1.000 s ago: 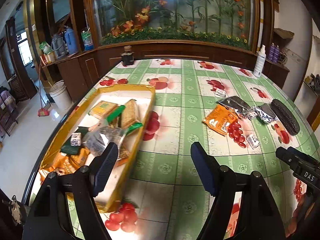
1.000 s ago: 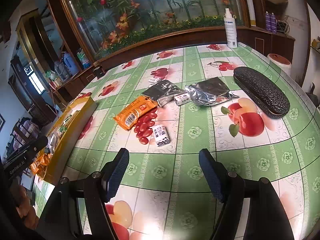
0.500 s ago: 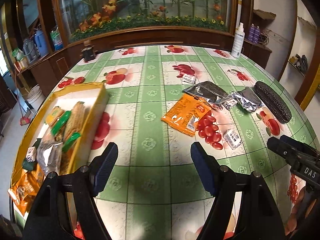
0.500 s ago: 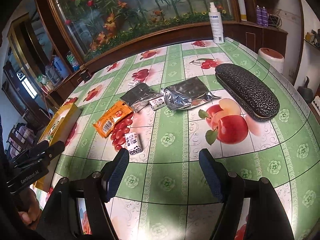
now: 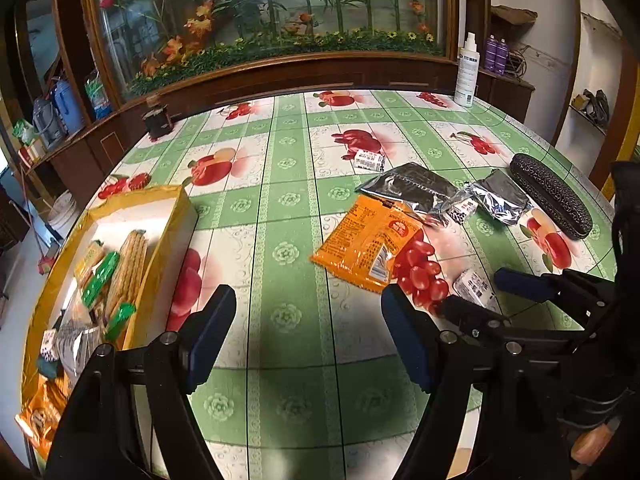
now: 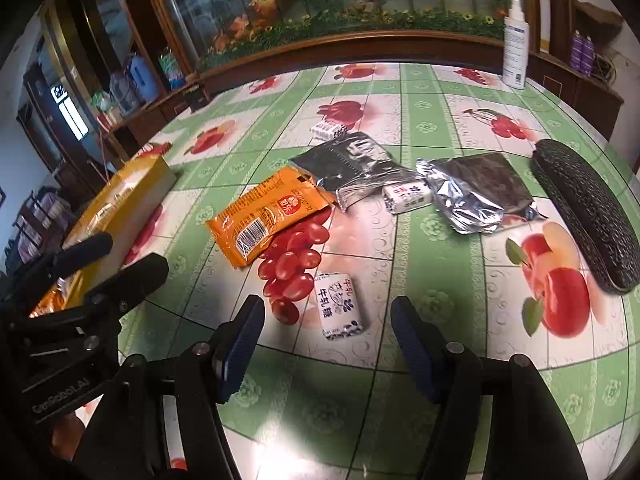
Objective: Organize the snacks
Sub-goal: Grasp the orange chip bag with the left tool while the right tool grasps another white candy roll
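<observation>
A small white wrapped candy (image 6: 340,306) lies on the fruit-print tablecloth between the fingers of my right gripper (image 6: 328,320). Its jaws are closing and the pads stand clear of the candy. The left wrist view shows the same right gripper (image 5: 472,292) around that candy (image 5: 474,286). My left gripper (image 5: 308,320) hangs open and empty over bare cloth, between the yellow box (image 5: 168,240) and the orange packet (image 5: 364,244). Farther back lie two silver packets (image 6: 352,160) (image 6: 476,196) and two more white candies (image 6: 408,198) (image 6: 328,130). The box holds several snacks.
A black glasses case (image 6: 588,216) lies at the right side of the table. A white spray bottle (image 6: 516,48) stands at the far edge and a dark jar (image 5: 158,120) at the far left. Wooden cabinets and a planted glass display ring the table.
My right gripper has come down close over the white candy and its jaws have narrowed. My left gripper has swung right, away from the yellow box, toward the loose snacks.
</observation>
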